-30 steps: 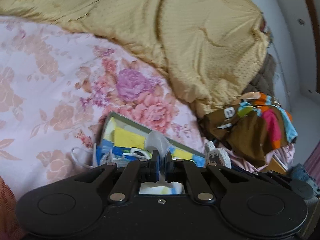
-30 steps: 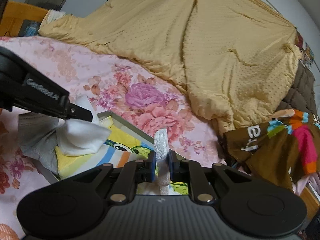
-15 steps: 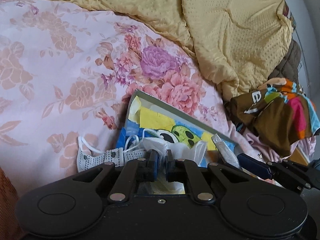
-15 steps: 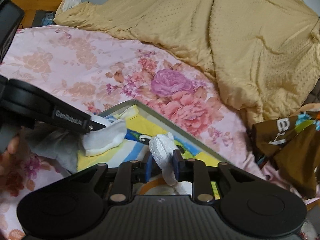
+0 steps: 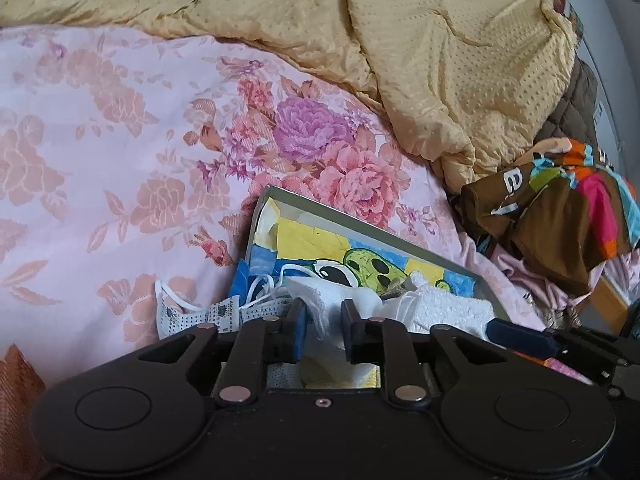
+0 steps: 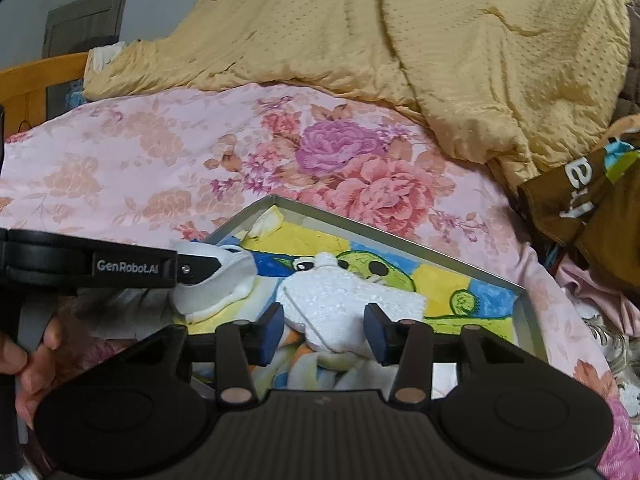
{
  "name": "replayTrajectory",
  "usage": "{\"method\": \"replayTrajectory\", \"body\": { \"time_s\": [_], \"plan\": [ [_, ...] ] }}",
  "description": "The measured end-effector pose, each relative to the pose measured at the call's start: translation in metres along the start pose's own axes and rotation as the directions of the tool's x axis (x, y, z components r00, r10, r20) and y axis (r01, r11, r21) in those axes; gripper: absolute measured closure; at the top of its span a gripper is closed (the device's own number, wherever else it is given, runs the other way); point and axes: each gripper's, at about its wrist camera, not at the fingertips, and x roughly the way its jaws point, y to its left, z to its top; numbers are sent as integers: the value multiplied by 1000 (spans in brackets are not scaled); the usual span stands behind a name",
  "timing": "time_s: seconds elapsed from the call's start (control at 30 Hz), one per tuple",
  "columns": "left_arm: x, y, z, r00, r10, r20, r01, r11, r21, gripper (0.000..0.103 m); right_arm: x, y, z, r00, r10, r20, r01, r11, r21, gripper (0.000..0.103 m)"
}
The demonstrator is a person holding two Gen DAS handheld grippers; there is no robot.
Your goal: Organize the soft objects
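A metal tray [image 6: 400, 232] with a cartoon picture on its floor lies on the flowered bedspread; it also shows in the left wrist view [image 5: 360, 224]. My right gripper [image 6: 324, 332] is open over the tray, with a white foam piece [image 6: 344, 300] lying loose between its fingers. My left gripper [image 5: 323, 332] is partly open, its fingers on either side of a white cloth [image 5: 332, 300] that lies in the tray. The left gripper also shows in the right wrist view [image 6: 192, 268], over that white cloth [image 6: 216, 288]. A white face mask [image 5: 188, 312] lies at the tray's left edge.
A yellow quilt [image 5: 400, 40] is heaped at the back. A brown and multicoloured garment [image 5: 560, 208] lies to the right of the tray. A wooden bed frame [image 6: 40, 76] stands at the far left. The pink flowered bedspread [image 5: 100, 140] stretches to the left.
Both grippers have come down to the tray and opened. The right one let go of the white foam piece, the left one loosened on the white cloth.
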Motion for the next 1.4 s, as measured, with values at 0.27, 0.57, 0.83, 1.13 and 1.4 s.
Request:
{"method": "replayTrajectory", "body": {
  "time_s": [0.27,0.57,0.83,1.13,1.4],
  "plan": [
    [-13,-14,1,1000,14,8,-15,998,61,58,-12,-15,-4,1000,-23,17,21,995,100,35],
    [-32,-32,2,999,30,10,-31,993,112,43,-43,-28,-3,997,-54,55,43,981,189,18],
    [-72,-47,4,996,46,77,-57,987,150,31,-77,-32,-3,992,-73,101,50,974,222,9],
    [-124,-63,-8,988,44,148,-72,979,190,17,-124,-38,-18,983,-104,148,55,951,303,2],
    [-171,-78,-25,984,50,171,-88,971,224,4,-169,-39,-37,975,-130,180,60,935,350,1]
  ]
}}
